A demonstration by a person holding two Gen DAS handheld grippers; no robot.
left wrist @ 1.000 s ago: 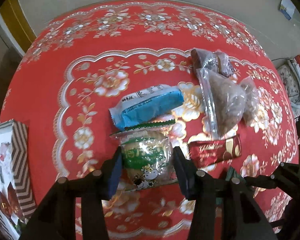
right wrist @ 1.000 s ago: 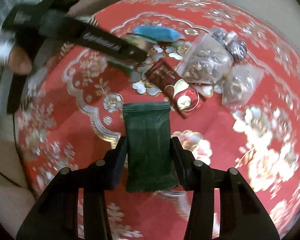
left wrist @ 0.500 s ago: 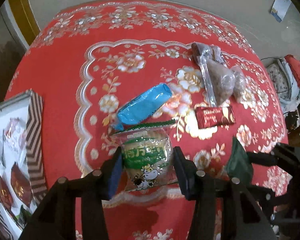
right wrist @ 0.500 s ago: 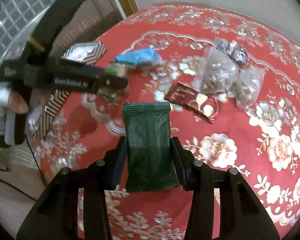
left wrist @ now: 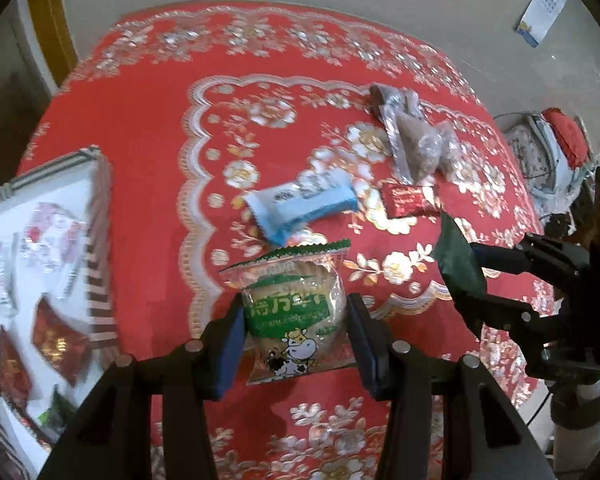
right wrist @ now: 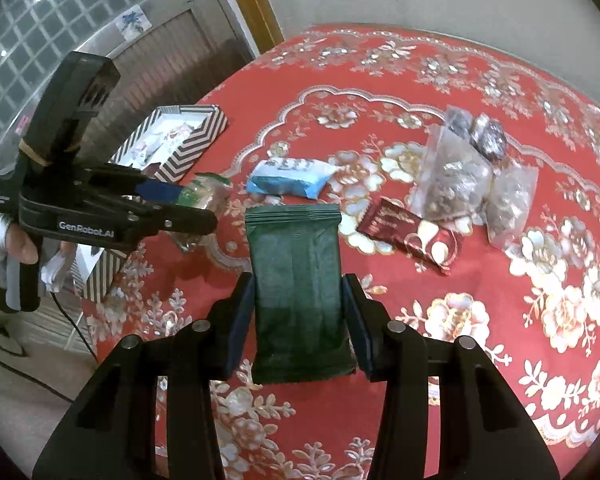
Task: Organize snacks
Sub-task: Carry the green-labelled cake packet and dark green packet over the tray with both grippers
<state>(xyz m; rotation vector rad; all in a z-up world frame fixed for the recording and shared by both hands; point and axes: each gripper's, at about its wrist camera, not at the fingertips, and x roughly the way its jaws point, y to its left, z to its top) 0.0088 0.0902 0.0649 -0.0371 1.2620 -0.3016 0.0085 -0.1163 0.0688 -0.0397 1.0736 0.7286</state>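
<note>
My left gripper (left wrist: 296,334) is shut on a clear cake packet with a green label and a cow (left wrist: 296,316), held above the red tablecloth. My right gripper (right wrist: 298,320) is shut on a dark green packet (right wrist: 296,292), also held above the table; it also shows at the right of the left wrist view (left wrist: 458,268). The left gripper shows at the left of the right wrist view (right wrist: 188,204). A striped box (left wrist: 100,264) holding several snacks stands at the table's left edge, also seen in the right wrist view (right wrist: 180,156).
On the cloth lie a blue packet (left wrist: 304,204), a dark red chocolate packet (left wrist: 406,204) and clear bags of wrapped sweets (left wrist: 416,148). The table edge (right wrist: 112,344) drops to the floor at the left. A wall and door frame stand behind.
Both grippers have lifted and drawn back toward the near left with their packets. The striped box has come further into both views.
</note>
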